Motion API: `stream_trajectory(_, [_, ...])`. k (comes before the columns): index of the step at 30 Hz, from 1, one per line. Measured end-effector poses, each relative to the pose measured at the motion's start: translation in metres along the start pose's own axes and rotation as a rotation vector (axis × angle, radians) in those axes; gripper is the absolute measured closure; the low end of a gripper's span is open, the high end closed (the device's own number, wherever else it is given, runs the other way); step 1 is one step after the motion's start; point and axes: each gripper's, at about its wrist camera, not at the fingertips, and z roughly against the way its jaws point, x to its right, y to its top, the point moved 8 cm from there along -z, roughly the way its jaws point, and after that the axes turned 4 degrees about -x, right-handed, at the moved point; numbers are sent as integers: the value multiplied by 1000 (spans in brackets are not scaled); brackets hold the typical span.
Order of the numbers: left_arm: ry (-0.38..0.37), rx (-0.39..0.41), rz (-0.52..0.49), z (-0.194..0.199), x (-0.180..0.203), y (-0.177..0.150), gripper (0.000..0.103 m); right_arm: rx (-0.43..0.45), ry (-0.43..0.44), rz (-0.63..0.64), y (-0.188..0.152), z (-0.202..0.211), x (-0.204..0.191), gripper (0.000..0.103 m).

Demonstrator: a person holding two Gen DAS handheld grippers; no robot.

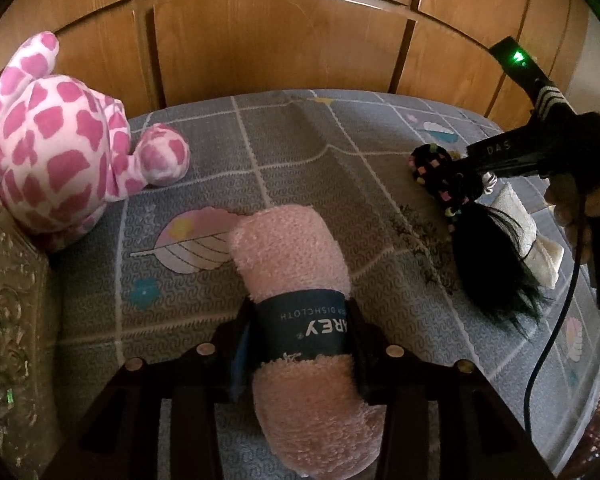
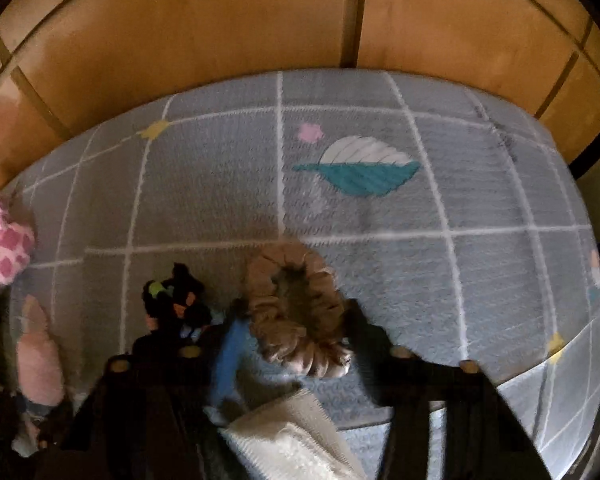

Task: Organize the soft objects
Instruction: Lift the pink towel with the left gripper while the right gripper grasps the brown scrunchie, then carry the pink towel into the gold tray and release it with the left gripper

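Pink dishcloth roll (image 1: 300, 304) clamped between left tongs (image 1: 300, 344), brown scrunchie (image 2: 296, 312) between right tongs (image 2: 292, 344)

Brown scrunchie (image 2: 296, 312) between the right gripper's (image 2: 296, 344) jaws, above grey sheet (image 2: 480, 200)

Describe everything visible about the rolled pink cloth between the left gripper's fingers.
The rolled pink cloth is a fluffy, terry-like dishcloth rolled into a thick cylinder, wrapped around its middle by a dark blue paper band printed "DISHCLOTH". It lies lengthwise along the left gripper, its far end over the grey patterned bedspread. The fingers press the band from both sides. Nothing else touches it.
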Motion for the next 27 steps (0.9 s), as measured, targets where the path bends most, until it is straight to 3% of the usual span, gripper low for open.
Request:
stream_trajectory(1, [-2,2,3,0,0,0,60,8,3,-13,1,1,2,84])
stream_trajectory(9, [-1,10,4,1,-1,0,60,126,42,-86,-4,46,21,87])
stream_trajectory(12, [4,11,1,1,0,0,60,168,106,-77,-16,77,12,87])
stream_trajectory(16, [6,11,-2,2,0,0,60,109,217,4,-60,93,-21,86])
stream_trajectory(19, [14,9,-14,1,0,1,60,36,243,84,-101,84,-45,86])
stream_trajectory(24, [42,-35,-45,0,3,6,66,-77,154,158,-142,46,-55,86])
stream_trajectory(27, [34,-61,-40,5,5,13,67,-49,138,182,-139,46,-58,86])
